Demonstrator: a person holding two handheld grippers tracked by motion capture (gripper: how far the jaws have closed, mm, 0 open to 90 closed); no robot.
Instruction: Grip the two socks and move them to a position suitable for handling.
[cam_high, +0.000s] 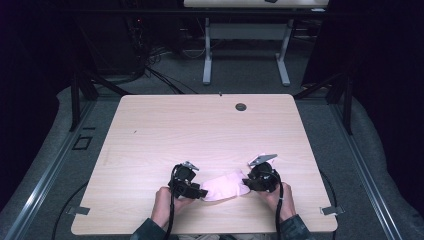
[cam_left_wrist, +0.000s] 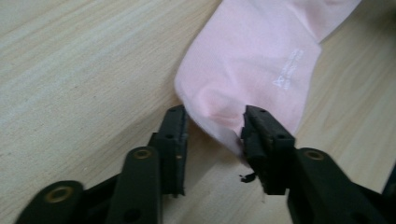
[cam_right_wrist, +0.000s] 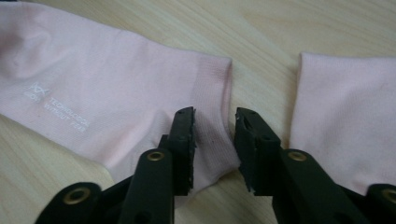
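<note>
Both hands work a pink sock (cam_high: 226, 186): left gripper (cam_left_wrist: 212, 135) and right gripper (cam_right_wrist: 214, 135) straddle its ends unclenched; next, clamp.

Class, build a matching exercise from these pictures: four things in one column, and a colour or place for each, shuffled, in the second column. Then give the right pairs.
Column one:
1. sock
2. table
3. left gripper
4. round hole

Column two:
A. pale wood
B. at the sock's rounded end
C. pink, with small white print
D. near the table's far edge

Pairs: 1-C, 2-A, 3-B, 4-D
</note>
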